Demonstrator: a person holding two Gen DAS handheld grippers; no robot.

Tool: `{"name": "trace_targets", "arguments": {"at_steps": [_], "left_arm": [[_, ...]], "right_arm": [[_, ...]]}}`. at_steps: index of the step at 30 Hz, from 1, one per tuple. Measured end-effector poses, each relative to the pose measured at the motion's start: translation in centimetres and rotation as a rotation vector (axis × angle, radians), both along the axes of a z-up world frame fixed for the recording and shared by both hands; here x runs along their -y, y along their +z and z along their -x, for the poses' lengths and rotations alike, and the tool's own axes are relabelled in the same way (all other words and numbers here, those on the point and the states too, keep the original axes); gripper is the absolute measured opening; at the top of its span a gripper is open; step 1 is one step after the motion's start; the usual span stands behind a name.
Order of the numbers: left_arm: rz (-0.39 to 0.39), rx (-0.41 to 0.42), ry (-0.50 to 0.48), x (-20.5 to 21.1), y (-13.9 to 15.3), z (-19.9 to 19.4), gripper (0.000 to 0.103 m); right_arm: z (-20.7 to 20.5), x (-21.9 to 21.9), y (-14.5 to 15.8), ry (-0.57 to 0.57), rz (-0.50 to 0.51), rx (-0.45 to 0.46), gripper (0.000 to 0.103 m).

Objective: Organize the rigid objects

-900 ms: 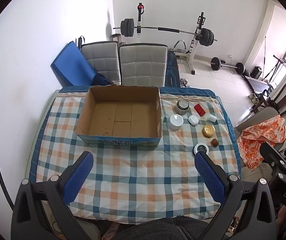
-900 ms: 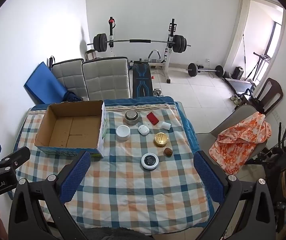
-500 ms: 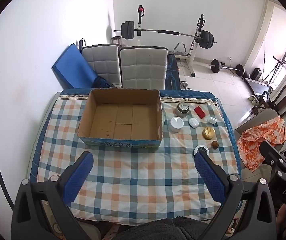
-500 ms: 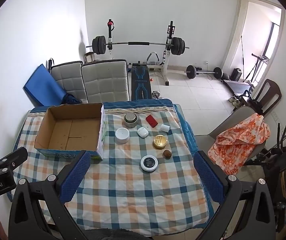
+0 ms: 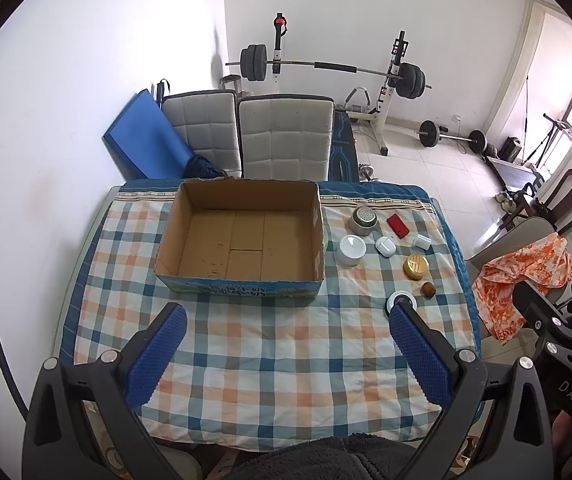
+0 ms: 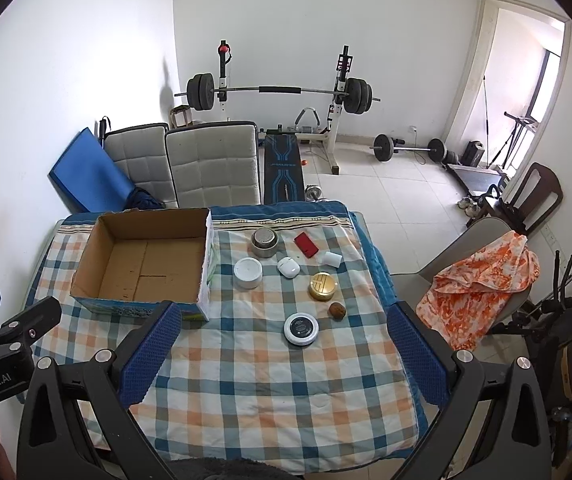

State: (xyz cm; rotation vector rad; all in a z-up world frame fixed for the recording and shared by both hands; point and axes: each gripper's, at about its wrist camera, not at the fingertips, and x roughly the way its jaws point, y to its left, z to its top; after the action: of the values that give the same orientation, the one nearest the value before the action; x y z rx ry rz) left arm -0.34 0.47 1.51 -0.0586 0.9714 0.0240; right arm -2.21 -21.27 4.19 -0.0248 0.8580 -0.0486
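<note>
Hovering above the near edge of the table [image 6: 245,400], the right gripper [image 6: 281,344] is holding its blue fingers [image 6: 149,354] spread fully apart with nothing between them, and the left gripper [image 5: 286,354] is doing the same, its fingers [image 5: 157,360] wide and empty over the checked cloth. Both are pointing steeply down toward the tabletop and touching nothing.

Beyond them, the things to be sorted are sitting in a loose cluster toward the table's right edge: a white-rimmed round tin with a dark lid [image 6: 301,329] nearest, a small brown nut-like ball [image 6: 336,311] just beside it, a gold tin [image 6: 323,286], a white jar [image 6: 248,273], a white earbud-style case [image 6: 288,267], a metal strainer cup [image 6: 264,242], a red flat piece [image 6: 306,245] and a small white cap [image 6: 332,259] toward the far right corner. The open cardboard box [image 5: 241,236] is lying empty toward the far left corner, its right wall near the white jar.

Nothing is being carried yet, so the sorting is looking unstarted. The risks are lying ahead: the low, smooth tins could be slipping from the pads if pinched near their rims; the brown ball could be rolling off the right edge if nudged; close neighbours could be knocked by wide fingers; and the loose cloth could be dragging and shifting everything.
</note>
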Motion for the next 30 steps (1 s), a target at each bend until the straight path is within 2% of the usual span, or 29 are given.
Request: {"name": "trace_targets", "arguments": {"at_steps": [30], "left_arm": [[-0.002, -0.005, 0.001, -0.3, -1.0, 0.7, 0.103]], "right_arm": [[0.1, 0.4, 0.4, -0.017, 0.015, 0.017, 0.103]]}}
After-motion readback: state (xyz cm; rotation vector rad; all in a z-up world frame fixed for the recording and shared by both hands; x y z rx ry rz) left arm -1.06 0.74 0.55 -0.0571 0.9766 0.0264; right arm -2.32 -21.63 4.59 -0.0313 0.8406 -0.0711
